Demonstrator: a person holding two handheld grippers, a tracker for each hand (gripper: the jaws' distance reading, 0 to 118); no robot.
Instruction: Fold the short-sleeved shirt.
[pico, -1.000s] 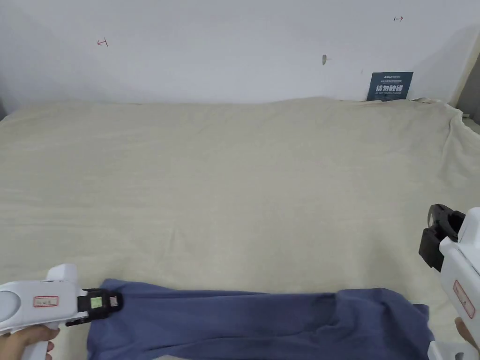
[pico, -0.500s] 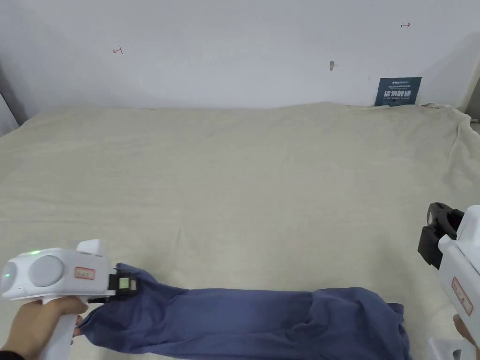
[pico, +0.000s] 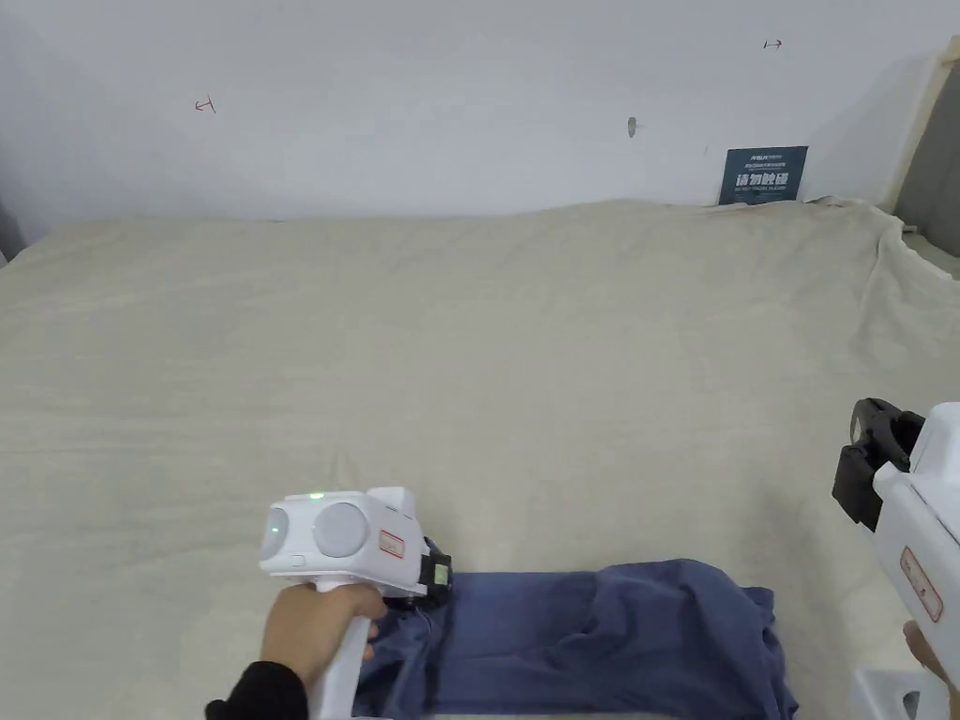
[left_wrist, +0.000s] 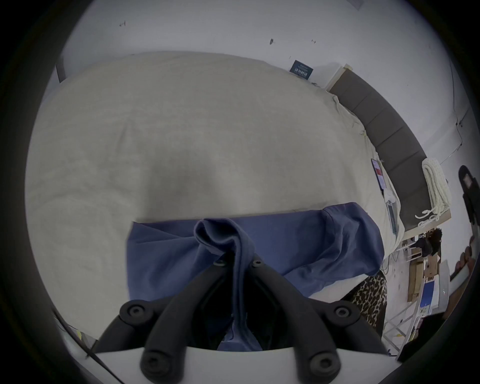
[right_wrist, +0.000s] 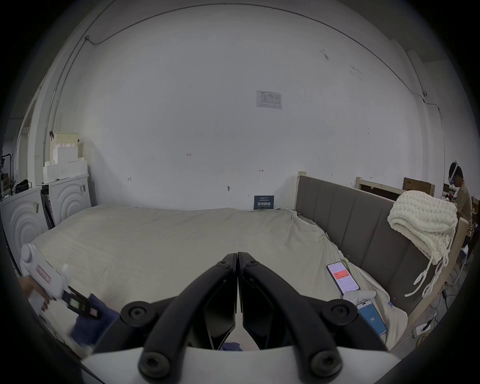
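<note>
The blue short-sleeved shirt (pico: 600, 647) lies bunched along the near edge of the bed, narrowed into a band. My left gripper (pico: 439, 574) is shut on the shirt's left end and holds it over the middle of the band. In the left gripper view a fold of blue cloth (left_wrist: 233, 249) runs up between the two black jaws, and the left gripper (left_wrist: 238, 261) pinches it. My right gripper (pico: 867, 459) hovers at the right edge, away from the shirt. In its own view the right gripper (right_wrist: 237, 256) has its jaws pressed together with nothing between them.
The bed's beige sheet (pico: 469, 356) stretches wide and flat behind the shirt. A grey headboard (right_wrist: 350, 220) with a white knitted blanket (right_wrist: 423, 220) stands to the right. Two phones (right_wrist: 342, 279) lie near that edge. A blue sign (pico: 762, 174) leans on the wall.
My left gripper has carried the shirt's left end to the right, over the rest of the shirt, so the band is now much shorter. The right gripper has stayed where it was.
</note>
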